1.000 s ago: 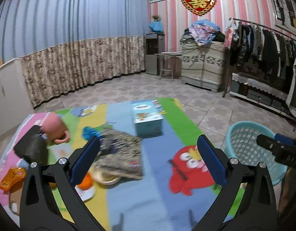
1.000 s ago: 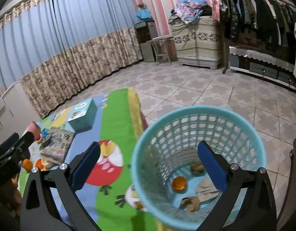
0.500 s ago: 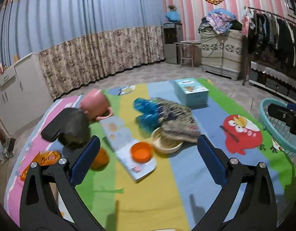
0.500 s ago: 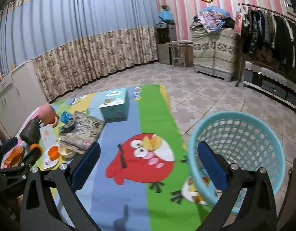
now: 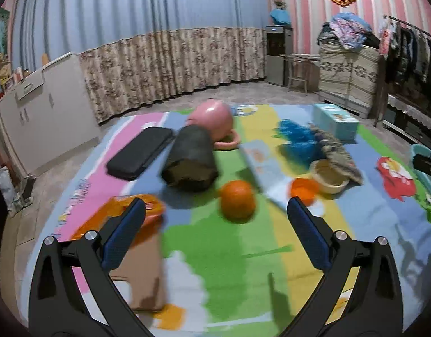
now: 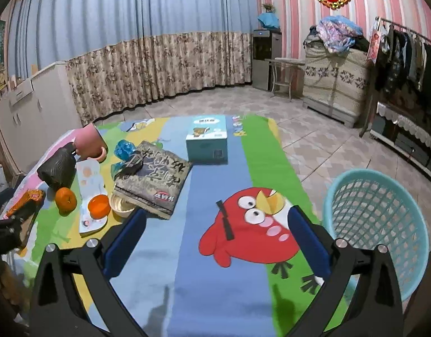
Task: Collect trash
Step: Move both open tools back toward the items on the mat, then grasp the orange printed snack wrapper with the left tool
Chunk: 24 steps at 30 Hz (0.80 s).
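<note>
Left gripper (image 5: 215, 216) hangs spread wide over the mat (image 5: 232, 255), nothing between its jaws.

The orange (image 5: 238, 202) lies just ahead of it; the wrapper (image 5: 123, 210) sits under its left finger, and the basket (image 6: 375, 219) stands well apart, off the mat's far side. Right gripper (image 6: 215, 224) is spread and empty too. The round orange would likely roll away if nudged off-centre.

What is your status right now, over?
Left gripper open, empty, facing the orange. Right gripper open, empty, basket beside it. Nothing in the way.
</note>
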{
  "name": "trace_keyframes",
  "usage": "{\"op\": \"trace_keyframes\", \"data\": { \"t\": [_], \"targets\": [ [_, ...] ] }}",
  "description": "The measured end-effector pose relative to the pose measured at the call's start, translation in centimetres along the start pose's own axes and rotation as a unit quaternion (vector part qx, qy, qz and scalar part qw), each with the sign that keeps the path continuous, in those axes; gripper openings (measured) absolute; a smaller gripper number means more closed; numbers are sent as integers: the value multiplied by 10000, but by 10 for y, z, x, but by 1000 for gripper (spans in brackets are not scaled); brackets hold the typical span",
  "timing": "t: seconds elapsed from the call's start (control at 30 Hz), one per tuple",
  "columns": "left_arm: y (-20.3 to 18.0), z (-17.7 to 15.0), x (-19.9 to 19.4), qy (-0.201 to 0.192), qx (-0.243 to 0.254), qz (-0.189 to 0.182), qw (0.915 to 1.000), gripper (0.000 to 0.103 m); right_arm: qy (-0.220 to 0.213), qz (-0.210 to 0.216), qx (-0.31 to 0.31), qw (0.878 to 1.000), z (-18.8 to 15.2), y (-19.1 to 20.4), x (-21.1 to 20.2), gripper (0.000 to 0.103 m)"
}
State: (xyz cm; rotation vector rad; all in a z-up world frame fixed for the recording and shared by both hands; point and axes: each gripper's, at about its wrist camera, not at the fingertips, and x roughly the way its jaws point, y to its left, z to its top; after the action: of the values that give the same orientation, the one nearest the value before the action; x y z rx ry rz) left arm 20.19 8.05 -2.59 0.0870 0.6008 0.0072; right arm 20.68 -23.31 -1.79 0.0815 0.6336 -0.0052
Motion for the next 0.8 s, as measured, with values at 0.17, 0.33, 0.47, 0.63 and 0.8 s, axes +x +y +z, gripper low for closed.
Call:
{"op": "trace_keyframes", "data": {
  "t": [0.17,0.33,0.47,0.63,0.8],
  "targets": [
    [52,-8,14,290,-431,96,9986,98,118,-105,-175,9997,-2,8,12,99],
    [88,-16,32,612,-667,79,9959,98,269,-338,-173,9989,-3,0,21,99],
    [98,-17,45,861,-578,247,9943,98,375,-358,85,9986,-2,-14,27,99],
    [103,-16,60,1130,-585,188,9917,95,453,-387,325,9977,-2,-29,32,98],
    [104,-16,73,1377,-574,89,9888,69,481,-373,440,9972,-2,-35,35,99]
  ]
}}
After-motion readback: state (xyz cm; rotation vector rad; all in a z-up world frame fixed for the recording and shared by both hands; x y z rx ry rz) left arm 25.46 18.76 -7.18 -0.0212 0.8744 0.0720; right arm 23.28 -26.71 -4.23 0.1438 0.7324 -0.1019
